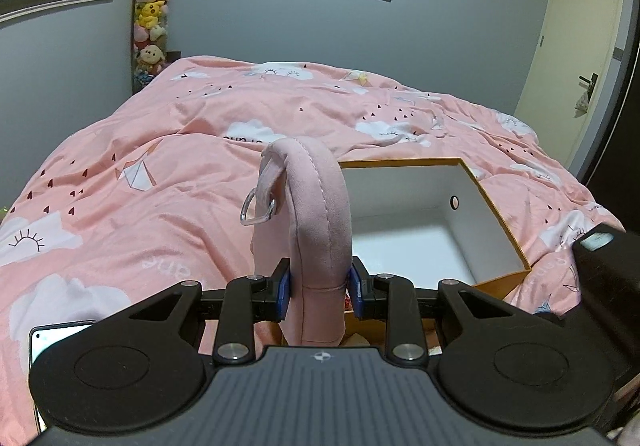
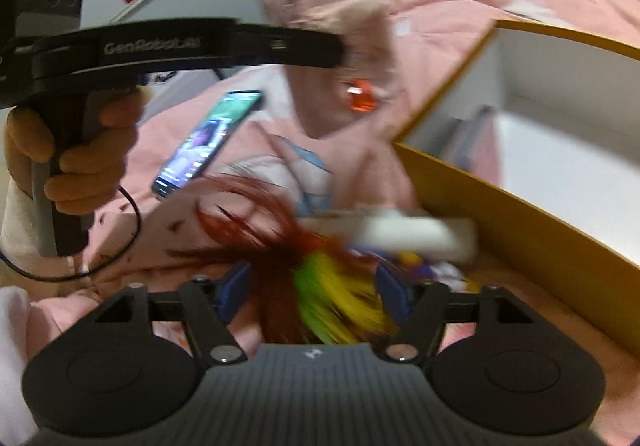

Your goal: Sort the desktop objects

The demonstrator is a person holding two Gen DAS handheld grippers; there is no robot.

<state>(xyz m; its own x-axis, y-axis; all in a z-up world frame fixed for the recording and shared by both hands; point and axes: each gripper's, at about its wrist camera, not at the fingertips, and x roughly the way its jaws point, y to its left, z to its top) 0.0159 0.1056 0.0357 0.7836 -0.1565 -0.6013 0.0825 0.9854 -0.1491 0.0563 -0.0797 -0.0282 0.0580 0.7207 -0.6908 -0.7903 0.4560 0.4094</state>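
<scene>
I'm clamping my left gripper [image 1: 319, 284] on a padded pink fabric pouch [image 1: 316, 214], right gripper [image 2: 316, 286] gaping around blurred, wispy feathers [image 2: 320, 286], beside the cardboard box [image 1: 500, 206].

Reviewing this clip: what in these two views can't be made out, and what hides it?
- Left wrist view: the lower part of the pink fabric pouch is hidden behind the left hand-held gripper shut on it.
- Left wrist view: the phone is cut off by the gripper body.
- Right wrist view: motion blur smears the red, green and yellow feathery item between the open right hand-held gripper; unidentifiable.
</scene>
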